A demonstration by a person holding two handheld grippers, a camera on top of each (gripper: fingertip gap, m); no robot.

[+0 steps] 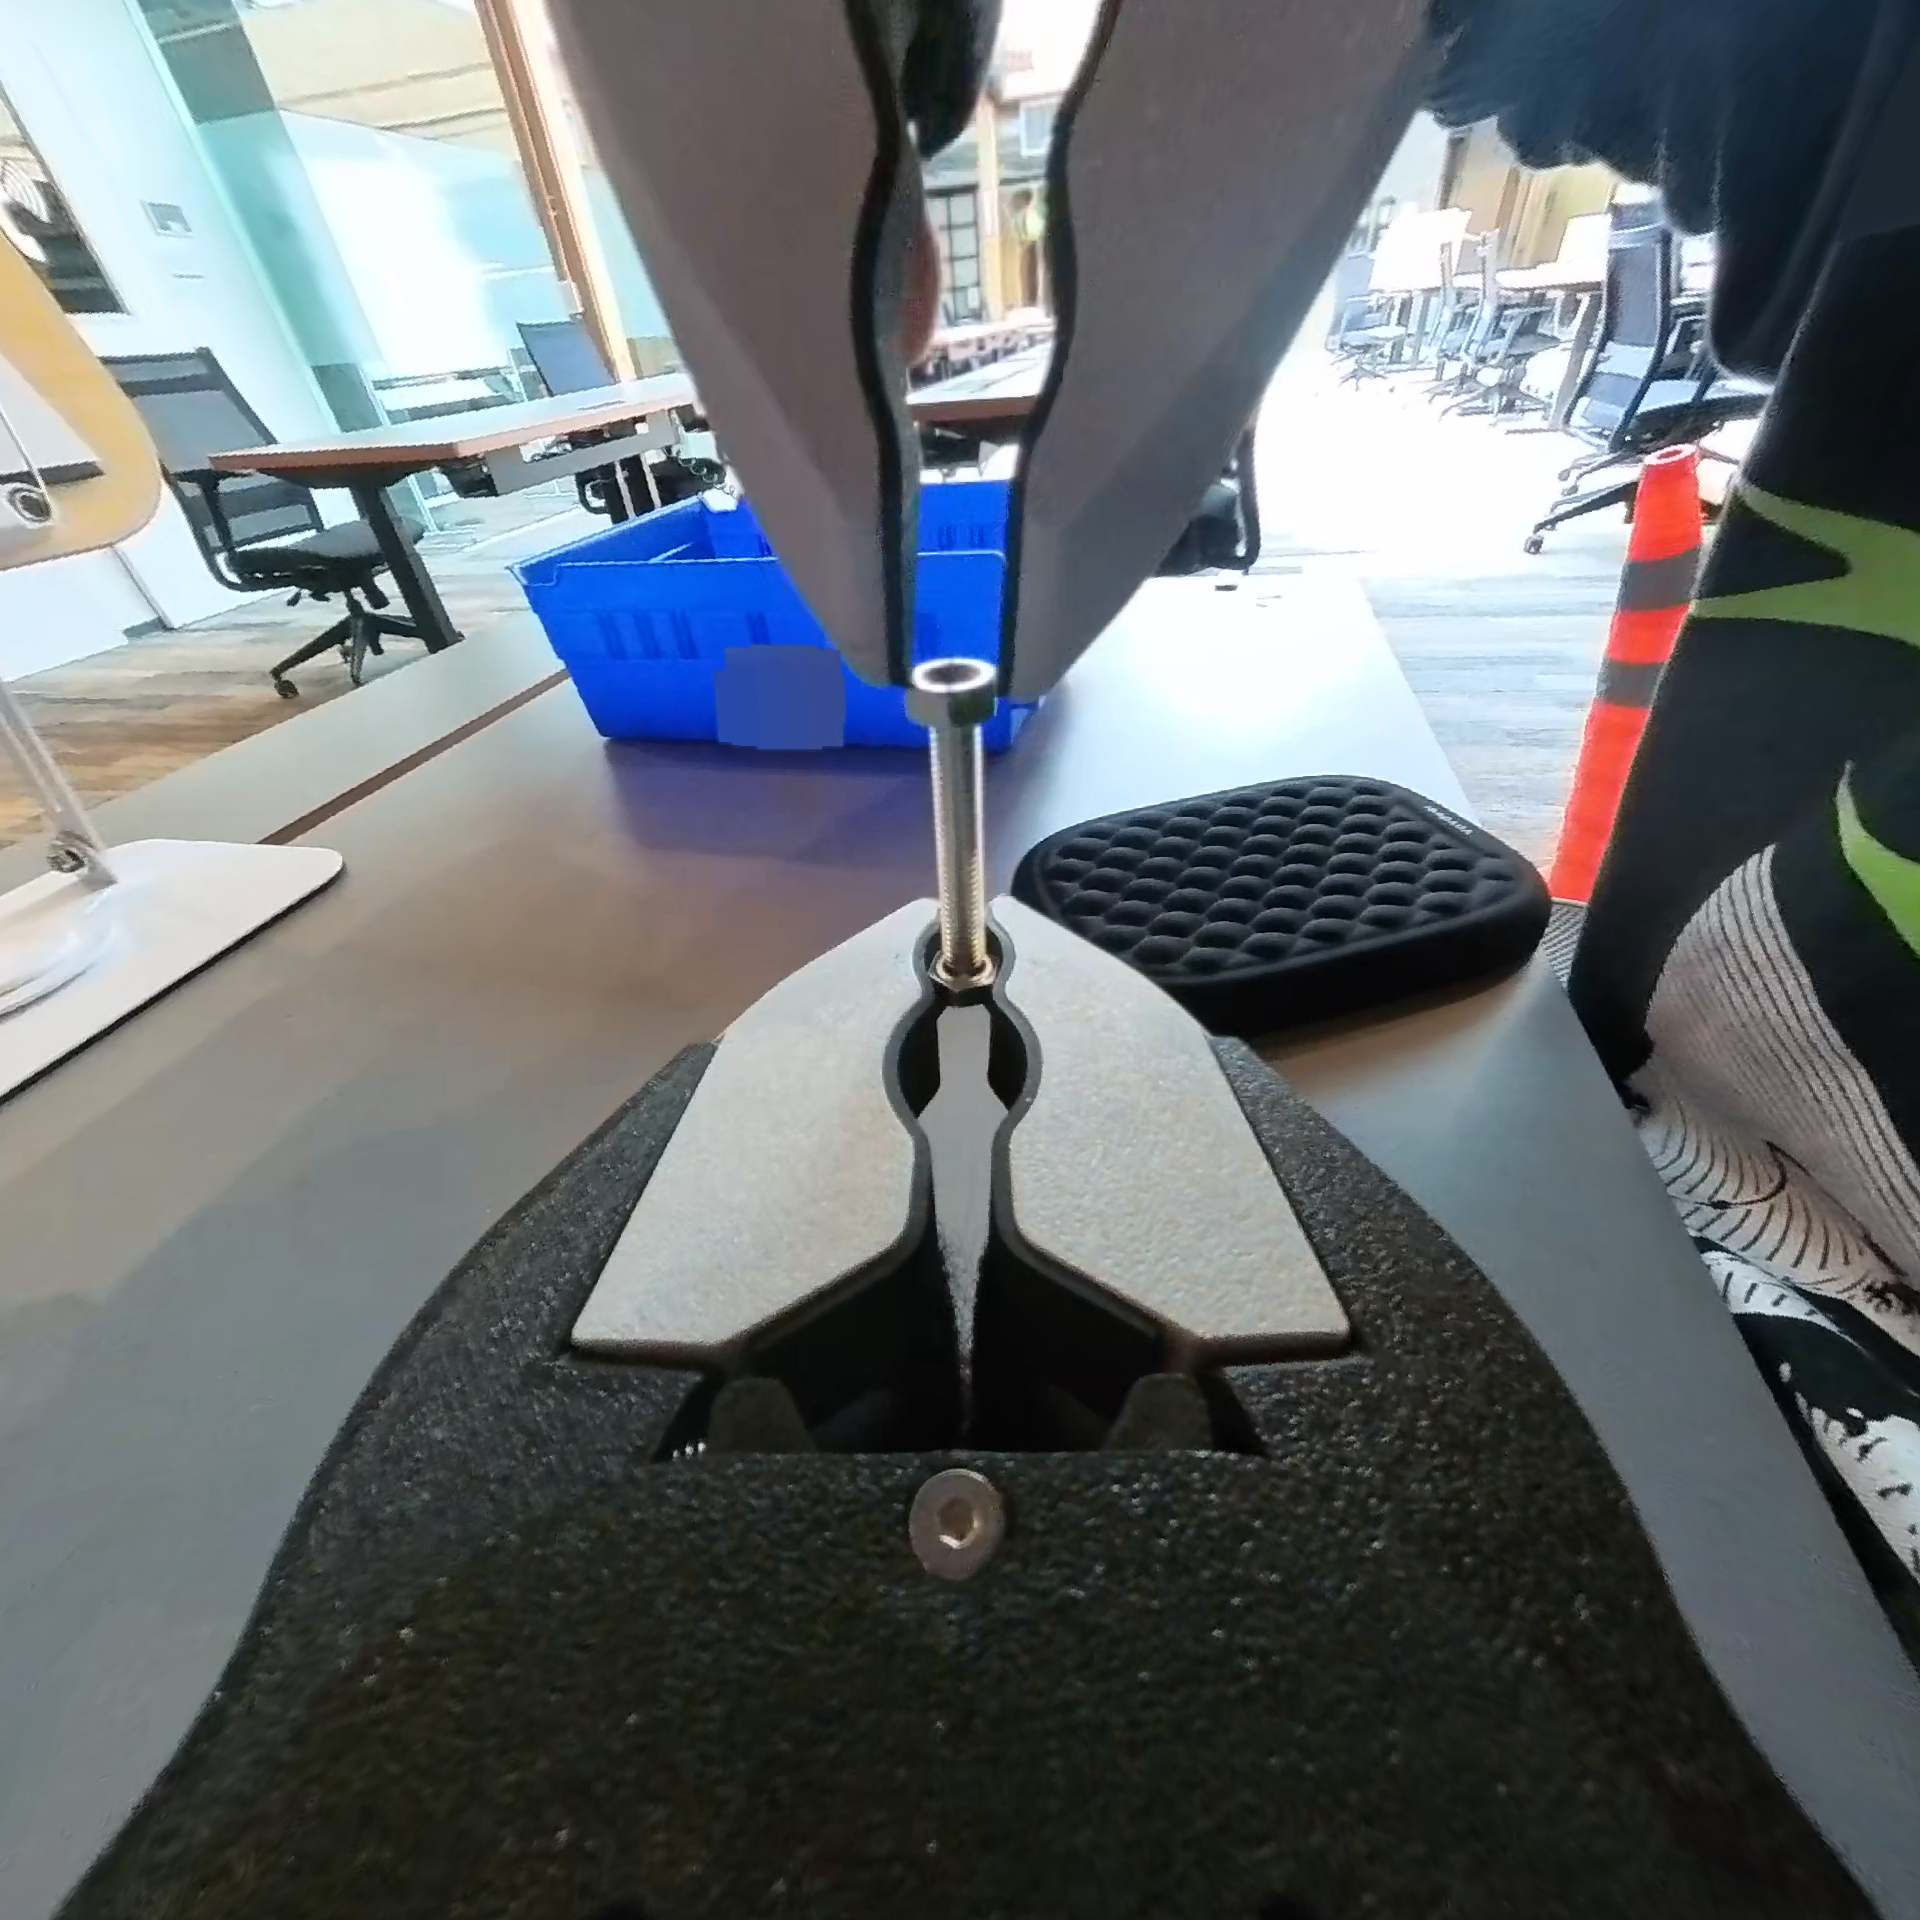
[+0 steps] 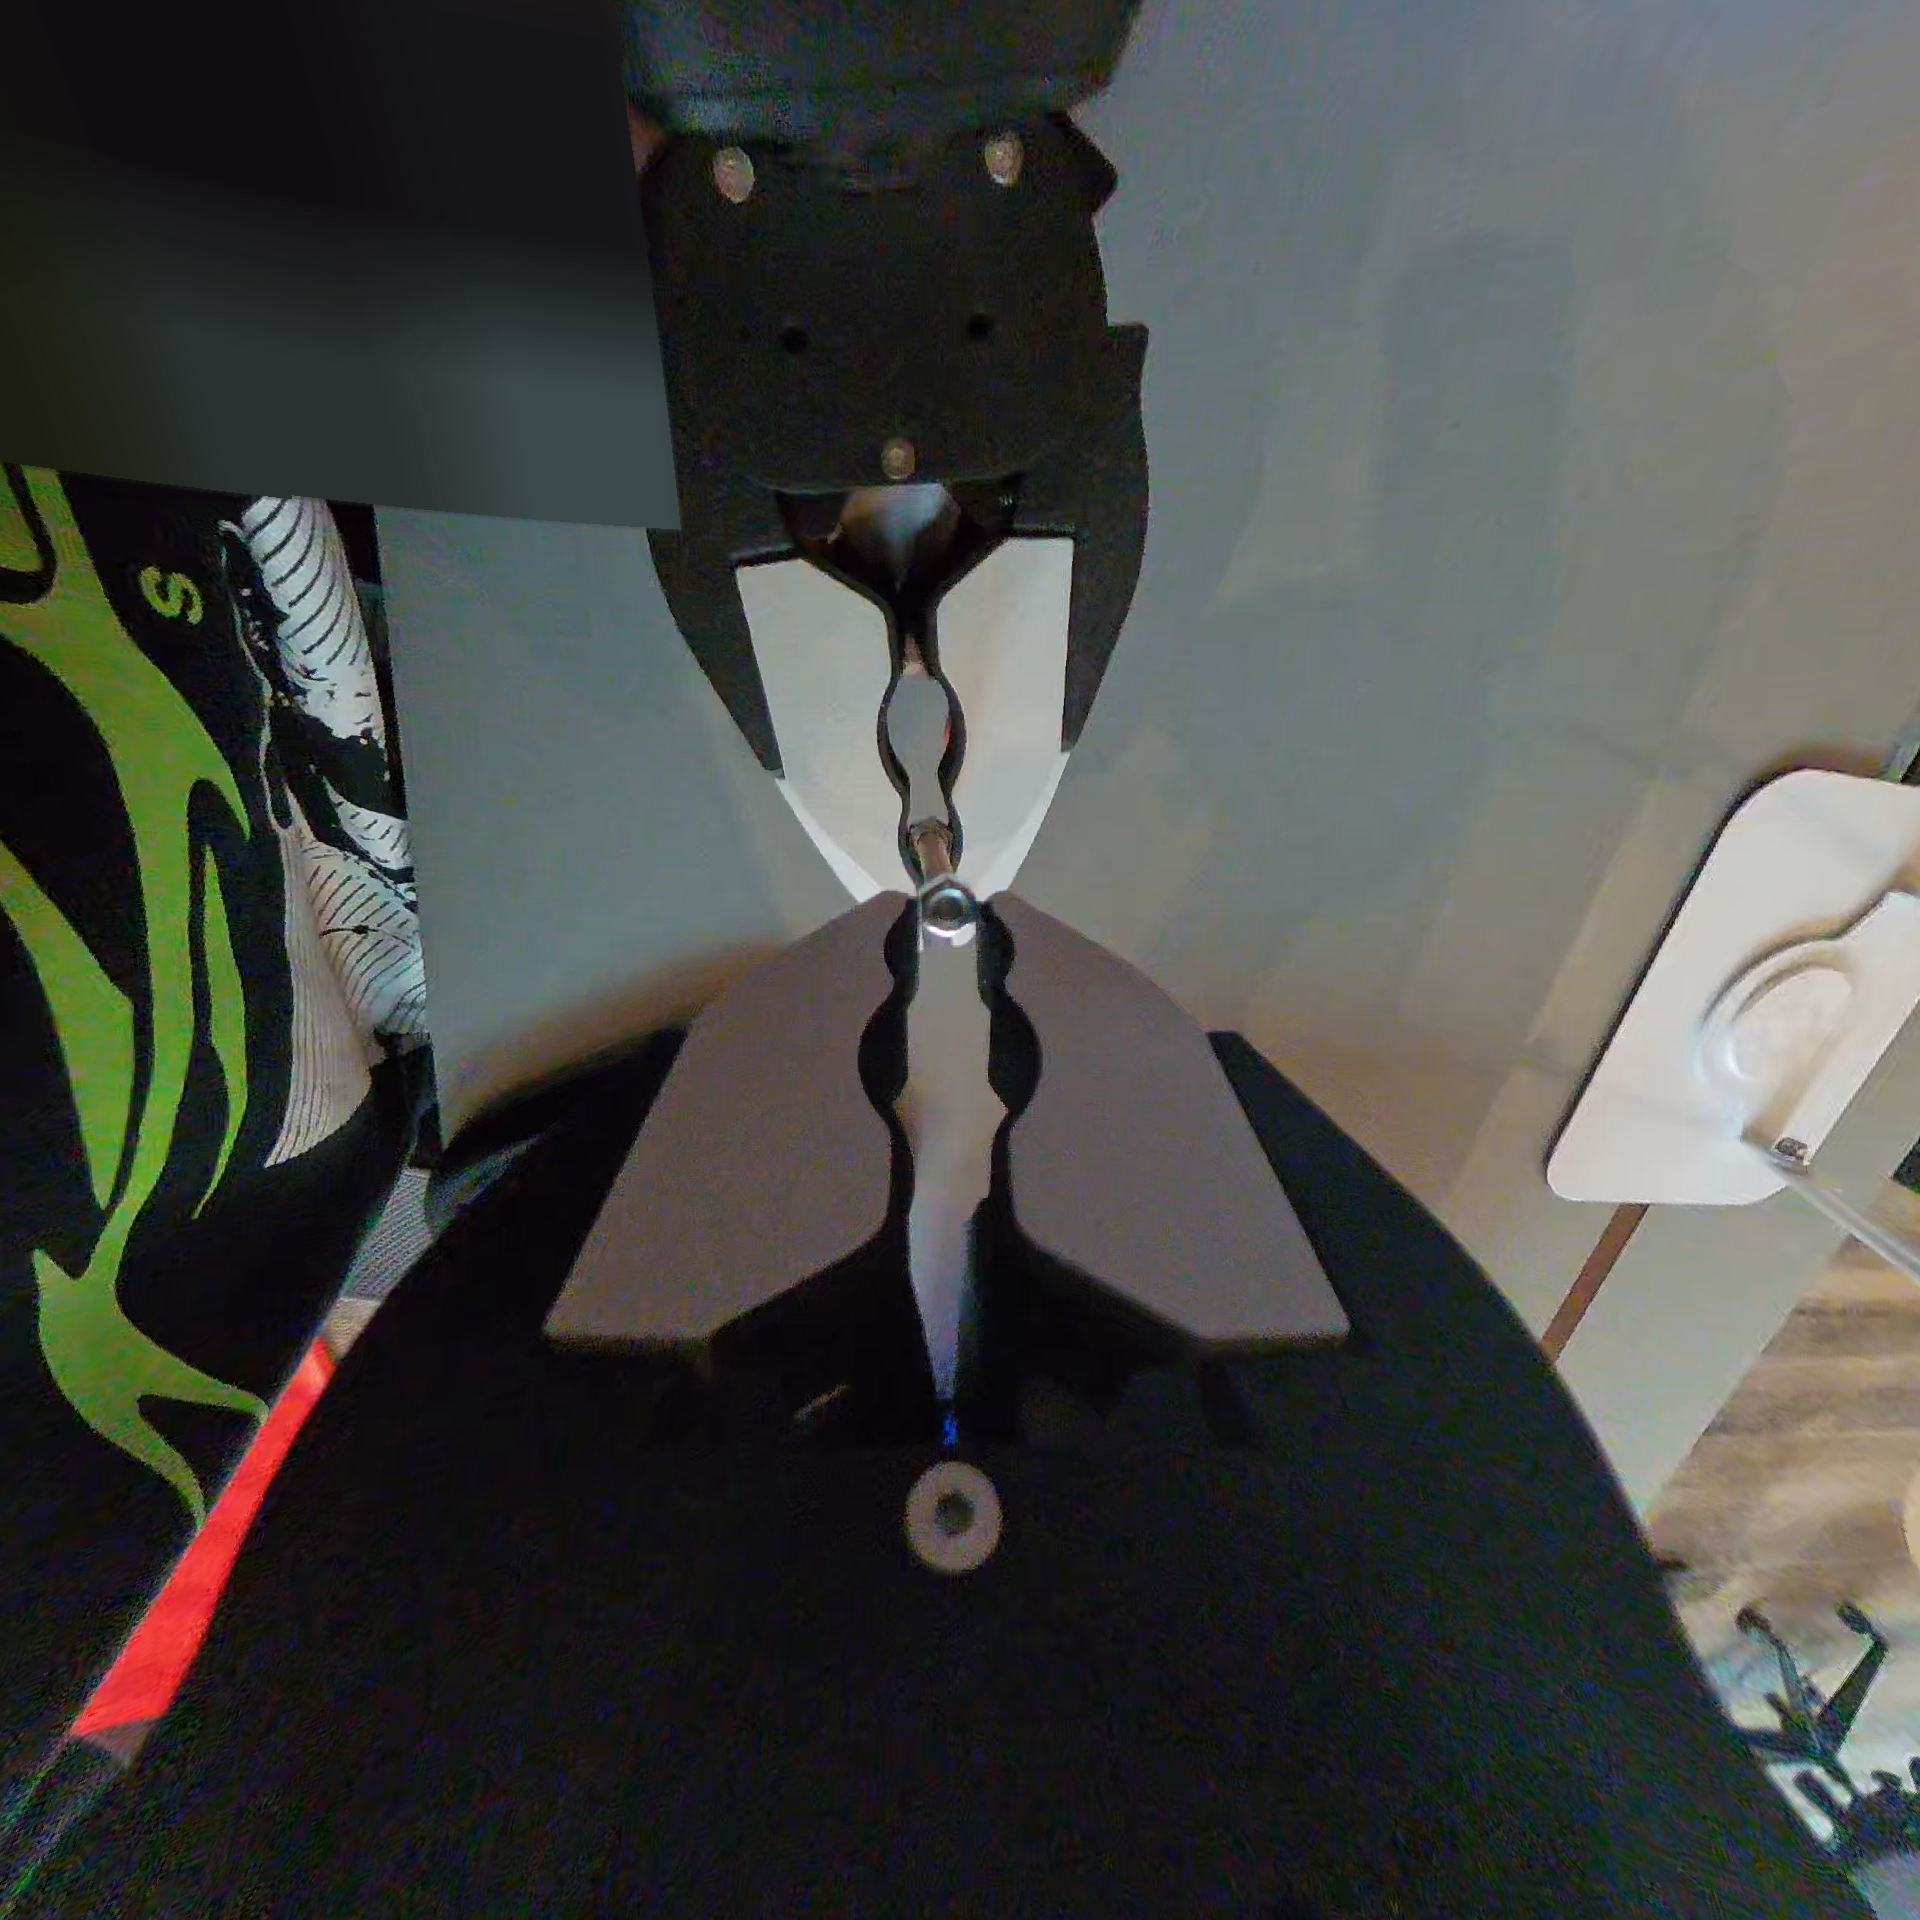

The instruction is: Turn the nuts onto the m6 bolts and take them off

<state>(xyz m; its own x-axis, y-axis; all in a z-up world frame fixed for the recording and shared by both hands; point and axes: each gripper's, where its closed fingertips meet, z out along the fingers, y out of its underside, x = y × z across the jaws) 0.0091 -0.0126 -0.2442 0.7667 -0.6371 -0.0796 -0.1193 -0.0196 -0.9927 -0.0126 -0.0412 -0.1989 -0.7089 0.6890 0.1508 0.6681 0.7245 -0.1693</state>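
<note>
bolt (image 1: 957,831): shiny metal | bin (image 1: 644,634): glossy blue plastic | table (image 1: 468,935): matt

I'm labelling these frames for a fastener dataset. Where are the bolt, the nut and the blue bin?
bolt (image 1: 958,831), left wrist view, middle of its threaded shank.
nut (image 1: 961,971), left wrist view, hex face around the shank.
blue bin (image 1: 665,623), left wrist view, near side wall.

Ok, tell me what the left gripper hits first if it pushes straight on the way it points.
Likely the right gripper: it faces the left gripper at the far end of the bolt, gripping the bolt's head, while the left's fingers clamp the nut.
</note>
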